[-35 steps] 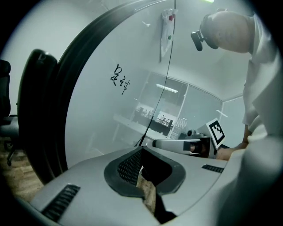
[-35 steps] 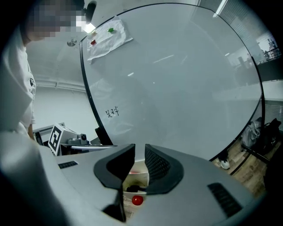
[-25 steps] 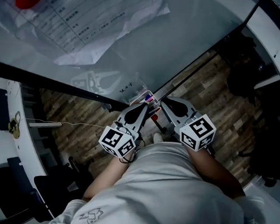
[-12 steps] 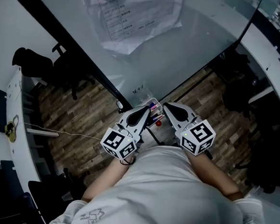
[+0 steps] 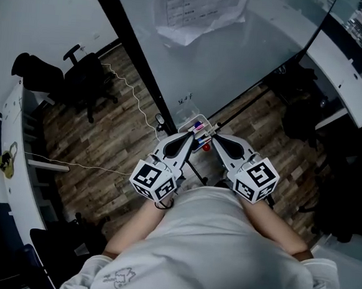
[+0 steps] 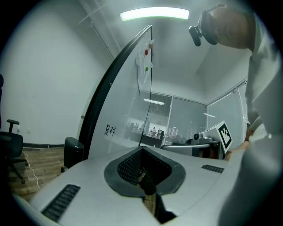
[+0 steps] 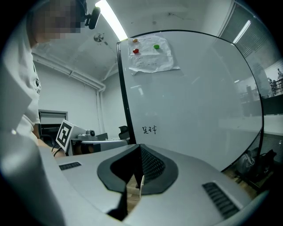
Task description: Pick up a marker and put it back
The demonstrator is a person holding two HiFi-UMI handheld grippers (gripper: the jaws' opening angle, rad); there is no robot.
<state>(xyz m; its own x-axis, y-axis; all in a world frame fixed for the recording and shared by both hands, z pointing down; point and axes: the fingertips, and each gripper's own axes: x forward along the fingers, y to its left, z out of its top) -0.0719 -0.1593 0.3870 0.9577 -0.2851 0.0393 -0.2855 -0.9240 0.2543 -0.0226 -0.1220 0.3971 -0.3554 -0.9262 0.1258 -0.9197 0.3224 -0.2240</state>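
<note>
The left tool and right tool, two in all, are both closed on nothing, tips near one clear tray at 12 o'clock holding markers, count unclear. Three magnets pin one sheet.

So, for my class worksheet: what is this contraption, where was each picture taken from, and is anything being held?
There is no robot here. A person stands at a whiteboard with a left hand-held gripper and a right hand-held gripper. The downward picture comes from a camera on the person's head. The other two come from cameras riding on each gripper, looking along its jaws. Both tips point at a clear tray of markers on the board. Both pairs of jaws look shut, with nothing between them.
</note>
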